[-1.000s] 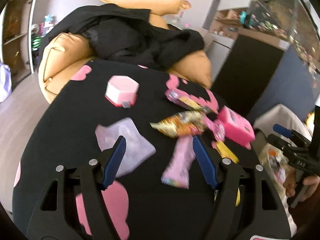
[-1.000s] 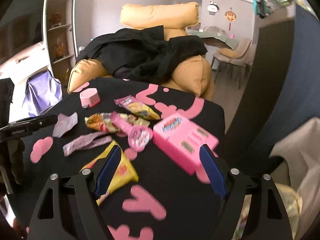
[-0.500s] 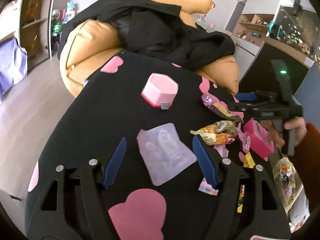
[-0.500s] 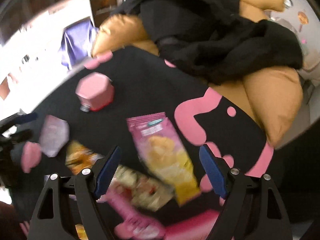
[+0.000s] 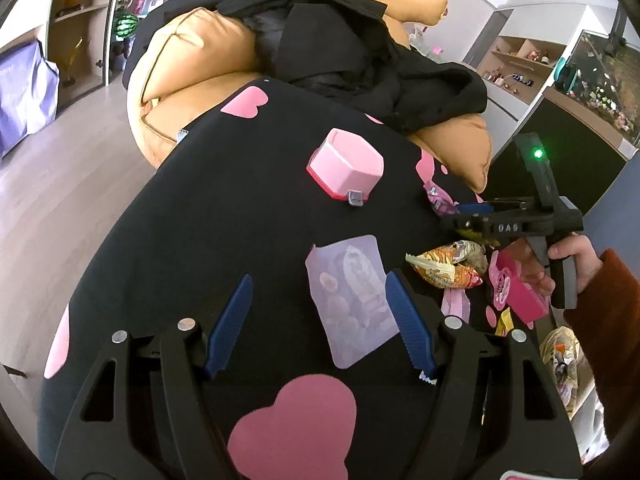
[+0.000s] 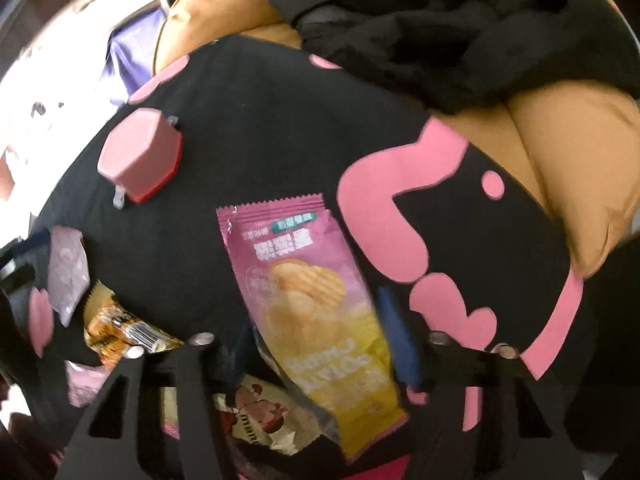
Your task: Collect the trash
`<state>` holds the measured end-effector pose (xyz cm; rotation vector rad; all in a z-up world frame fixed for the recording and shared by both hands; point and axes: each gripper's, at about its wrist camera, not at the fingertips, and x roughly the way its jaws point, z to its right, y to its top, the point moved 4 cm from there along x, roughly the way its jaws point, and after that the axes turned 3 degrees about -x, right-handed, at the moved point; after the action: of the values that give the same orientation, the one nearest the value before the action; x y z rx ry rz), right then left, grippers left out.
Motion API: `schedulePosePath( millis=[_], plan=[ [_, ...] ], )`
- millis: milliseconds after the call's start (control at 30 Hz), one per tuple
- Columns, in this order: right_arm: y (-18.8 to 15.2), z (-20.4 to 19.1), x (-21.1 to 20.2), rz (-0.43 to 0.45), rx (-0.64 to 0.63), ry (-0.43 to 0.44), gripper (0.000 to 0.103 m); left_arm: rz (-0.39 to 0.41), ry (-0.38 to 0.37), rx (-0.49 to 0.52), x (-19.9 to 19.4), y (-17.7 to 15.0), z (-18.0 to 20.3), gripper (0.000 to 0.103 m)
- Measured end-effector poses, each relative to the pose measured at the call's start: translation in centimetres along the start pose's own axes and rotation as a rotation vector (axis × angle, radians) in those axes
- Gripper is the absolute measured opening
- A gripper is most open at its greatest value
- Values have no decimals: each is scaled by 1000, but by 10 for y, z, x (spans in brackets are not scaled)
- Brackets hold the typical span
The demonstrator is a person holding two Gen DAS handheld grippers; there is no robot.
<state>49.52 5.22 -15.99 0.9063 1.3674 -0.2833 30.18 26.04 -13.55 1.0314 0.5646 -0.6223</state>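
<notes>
Left wrist: left tongs point(image 5: 318, 326) wide, above lilac wrapper point(image 5: 352, 300) on tabletop point(image 5: 224, 216). Right tongs point(image 6: 316, 340) spread around chip packet point(image 6: 312, 296), blurred.

Five wrappers point(image 6: 316, 300), one pink box point(image 5: 345, 171)

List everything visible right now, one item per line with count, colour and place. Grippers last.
tablecloth: 1, black with pink shapes, over the table
hexagonal box: 1, pink with red base, far part of the cloth
flat sachet: 1, pale lilac, between the left gripper's fingers
chip packet: 1, magenta and yellow, between the right gripper's fingers
orange wrapper: 1, orange, right of the sachet
pink toy box: 1, hot pink, near table edge
armchair: 1, tan, behind table
clothing: black, heaped on armchair
left gripper: open
right gripper: open
</notes>
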Motion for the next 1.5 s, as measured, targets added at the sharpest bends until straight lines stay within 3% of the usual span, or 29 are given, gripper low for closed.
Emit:
schedulePosePath(
  millis=[33, 333, 667, 800, 833, 933, 1000, 1267, 1500],
  plan=[
    [-2, 1, -2, 2, 23, 14, 34, 2, 3, 2, -1, -1, 1, 66],
    [-37, -24, -67, 142, 80, -80, 33, 6, 41, 10, -5, -14, 9, 66],
    [-107, -58, -147, 317, 142, -123, 33, -5, 118, 25, 19, -3, 17, 65],
    [-140, -62, -153, 345, 182, -153, 33, -7, 143, 33, 27, 0, 23, 46],
    [-148, -63, -152, 348, 200, -151, 33, -10, 144, 39, 29, 0, 25, 34],
    [-178, -63, -148, 354, 288, -102, 33, -28, 125, 46, 30, -6, 30, 14],
    [-192, -65, -146, 355, 328, -80, 33, -33, 110, 60, 26, -11, 35, 9],
    [-228, -78, -128, 333, 376, -92, 33, 0, -21, 86, -17, -39, 67, 6],
    [-242, -81, -122, 340, 360, -159, 33, -20, -21, 74, -30, -61, 70, 6]
  ],
)
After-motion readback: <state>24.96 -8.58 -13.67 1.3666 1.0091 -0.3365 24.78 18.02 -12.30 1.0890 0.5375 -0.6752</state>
